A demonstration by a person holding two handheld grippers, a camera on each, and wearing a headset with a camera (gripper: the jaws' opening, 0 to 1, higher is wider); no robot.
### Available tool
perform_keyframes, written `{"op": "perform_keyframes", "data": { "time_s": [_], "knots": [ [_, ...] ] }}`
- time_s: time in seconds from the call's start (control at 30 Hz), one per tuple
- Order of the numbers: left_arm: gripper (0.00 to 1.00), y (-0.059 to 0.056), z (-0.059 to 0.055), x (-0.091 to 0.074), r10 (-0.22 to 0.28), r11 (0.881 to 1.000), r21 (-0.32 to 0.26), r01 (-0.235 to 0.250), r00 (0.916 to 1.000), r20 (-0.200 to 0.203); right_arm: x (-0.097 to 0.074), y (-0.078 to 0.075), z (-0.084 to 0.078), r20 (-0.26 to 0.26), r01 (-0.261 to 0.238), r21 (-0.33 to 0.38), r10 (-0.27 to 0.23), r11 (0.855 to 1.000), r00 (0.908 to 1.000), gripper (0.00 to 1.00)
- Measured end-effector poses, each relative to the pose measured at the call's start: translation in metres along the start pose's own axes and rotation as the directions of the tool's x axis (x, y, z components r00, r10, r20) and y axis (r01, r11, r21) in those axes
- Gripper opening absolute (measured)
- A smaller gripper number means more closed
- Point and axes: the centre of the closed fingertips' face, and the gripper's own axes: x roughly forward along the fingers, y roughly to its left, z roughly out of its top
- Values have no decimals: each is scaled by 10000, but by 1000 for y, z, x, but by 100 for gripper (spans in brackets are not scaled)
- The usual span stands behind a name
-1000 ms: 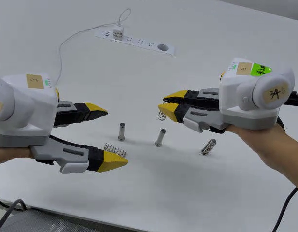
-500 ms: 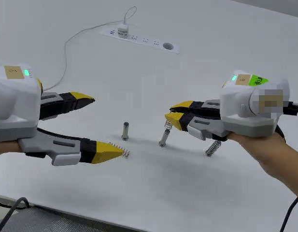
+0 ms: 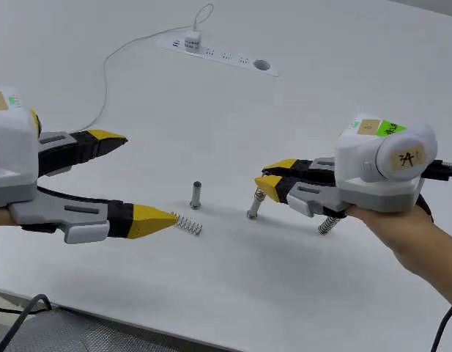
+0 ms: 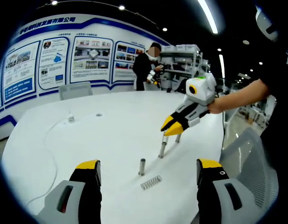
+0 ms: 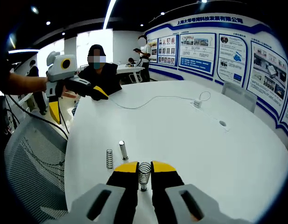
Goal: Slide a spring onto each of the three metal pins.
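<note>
Two bare-looking metal pins stand on the white table: one [image 3: 196,194] on the left, one [image 3: 253,210] in the middle. My right gripper [image 3: 268,174] is shut on a spring [image 3: 260,195] [image 5: 144,173], whose lower end meets the top of the middle pin [image 5: 143,188]. A loose spring [image 3: 187,224] lies flat near the left pin [image 5: 122,150]. Another spring [image 3: 328,224] stands upright under the right gripper; I cannot tell if a pin is inside it. My left gripper [image 3: 134,177] [image 4: 148,164] hangs open, its lower fingertip close to the loose spring [image 4: 151,182].
A white power strip [image 3: 226,57] with a plug and cable [image 3: 108,66] lies at the far side of the table. The table's near edge [image 3: 138,323] runs along the bottom, with a dark cable below it. People stand far off in the room.
The right gripper has come down with its spring, from above the middle pin to the pin's top. The left gripper has drifted left and away from the pins. The camera has shifted.
</note>
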Motion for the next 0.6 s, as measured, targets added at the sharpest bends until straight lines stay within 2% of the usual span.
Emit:
{"op": "perform_keyframes", "data": {
  "time_s": [0.27,0.6],
  "knots": [
    [86,3,-5,-4,106,9999,-45,-106,9999,-132,8,0,-12,-257,86,-64,-88,9999,9996,10],
    [85,6,-7,-7,186,9998,-115,-188,9997,-177,17,2,-25,-462,133,-218,-143,9997,9988,10]
  ]
}}
